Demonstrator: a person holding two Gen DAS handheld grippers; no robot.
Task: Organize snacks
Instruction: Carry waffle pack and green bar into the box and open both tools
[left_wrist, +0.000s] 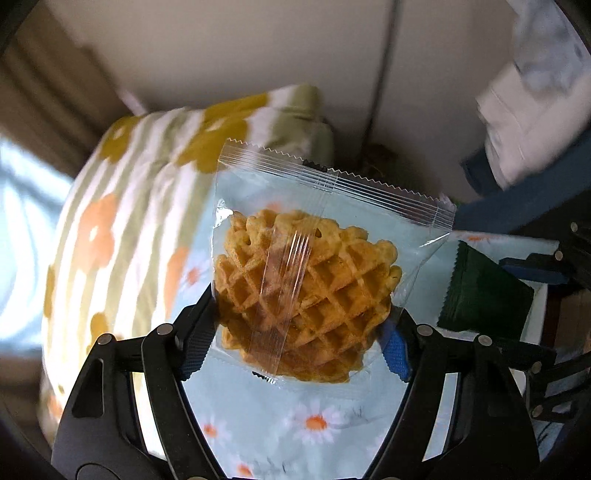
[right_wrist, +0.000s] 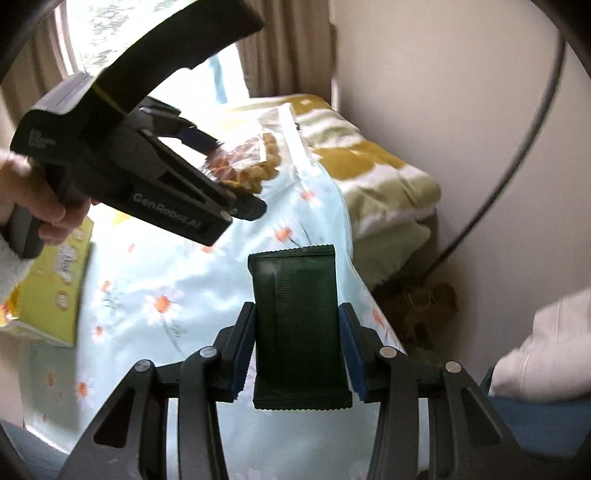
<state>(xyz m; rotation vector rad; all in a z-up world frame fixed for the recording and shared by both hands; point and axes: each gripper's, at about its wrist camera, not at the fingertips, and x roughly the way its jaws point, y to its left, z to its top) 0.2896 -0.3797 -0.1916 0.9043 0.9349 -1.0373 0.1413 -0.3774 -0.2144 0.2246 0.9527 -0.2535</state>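
The left gripper (left_wrist: 303, 328) clamps a clear plastic packet of golden waffle biscuits (left_wrist: 308, 291) by its lower half, jaws about half open around the wide packet, held up above the pale blue daisy-print bedsheet (left_wrist: 295, 435). The right gripper (right_wrist: 298, 354) has its jaws drawn narrow on both long edges of a dark green foil snack bar (right_wrist: 295, 325), also off the sheet. A yellow snack box (right_wrist: 55, 288) lies on the sheet to the left, seemingly where snacks could be gathered. Doing this well likely means keeping both grips light, since waffles crush easily, and carrying the packets apart so they do not collide.
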